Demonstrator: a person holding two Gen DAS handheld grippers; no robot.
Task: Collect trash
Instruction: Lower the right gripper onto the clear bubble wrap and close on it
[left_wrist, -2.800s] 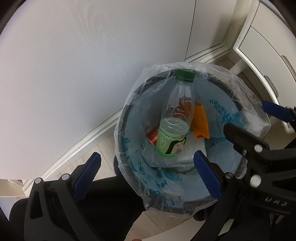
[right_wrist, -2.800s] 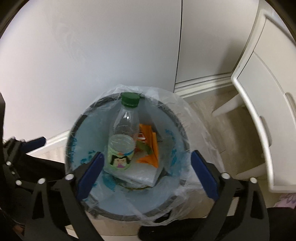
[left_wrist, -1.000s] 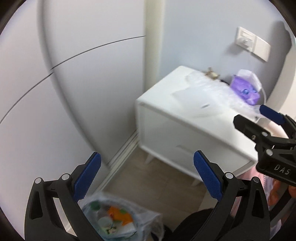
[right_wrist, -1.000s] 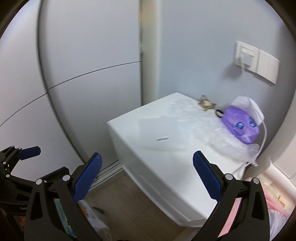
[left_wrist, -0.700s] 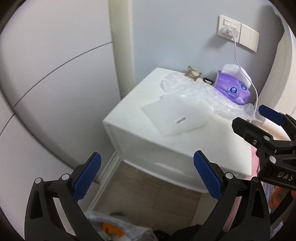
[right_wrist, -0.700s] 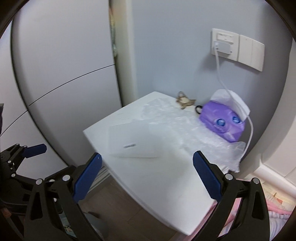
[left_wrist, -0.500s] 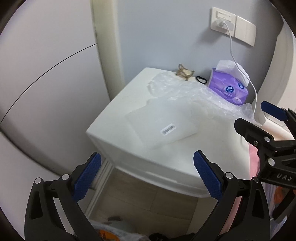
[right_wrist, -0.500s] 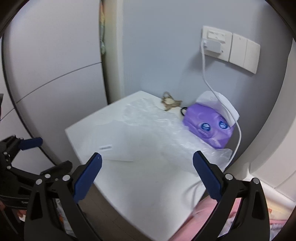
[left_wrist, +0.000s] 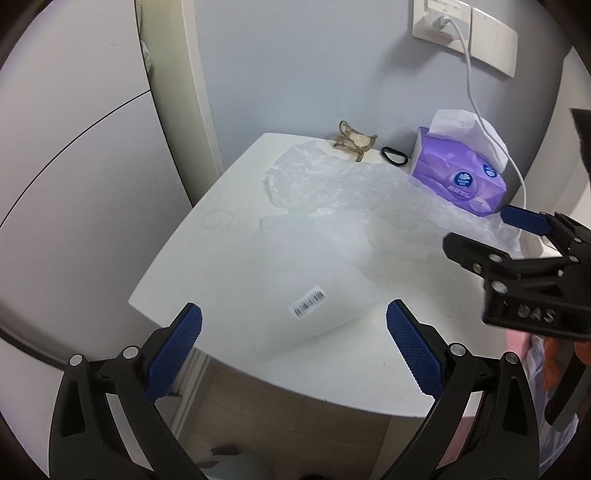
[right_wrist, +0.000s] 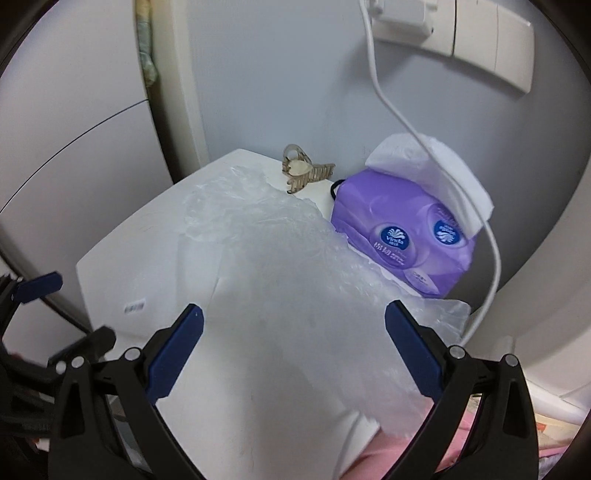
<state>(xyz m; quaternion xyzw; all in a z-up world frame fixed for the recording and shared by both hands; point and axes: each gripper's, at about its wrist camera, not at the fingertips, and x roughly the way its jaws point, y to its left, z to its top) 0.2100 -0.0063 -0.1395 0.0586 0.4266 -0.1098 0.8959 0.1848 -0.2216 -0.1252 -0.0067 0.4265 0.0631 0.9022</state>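
The white bench (left_wrist: 236, 254) is carrying the trash: a wide crumpled clear plastic sheet (right_wrist: 280, 266) is spreading across its top toward the tissue pack (right_wrist: 402, 229), and a flat white pouch with a barcode label (left_wrist: 295, 280) is lying at the near edge. Both look light, limp and slippery, so pinching a raised wrinkle or a free edge seems best. The left gripper (left_wrist: 291, 332) and right gripper (right_wrist: 291, 332) are hovering above, jaws spread, holding nothing.

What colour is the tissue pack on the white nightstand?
Purple, with round blue logos; the tissue pack shows best in the right wrist view.
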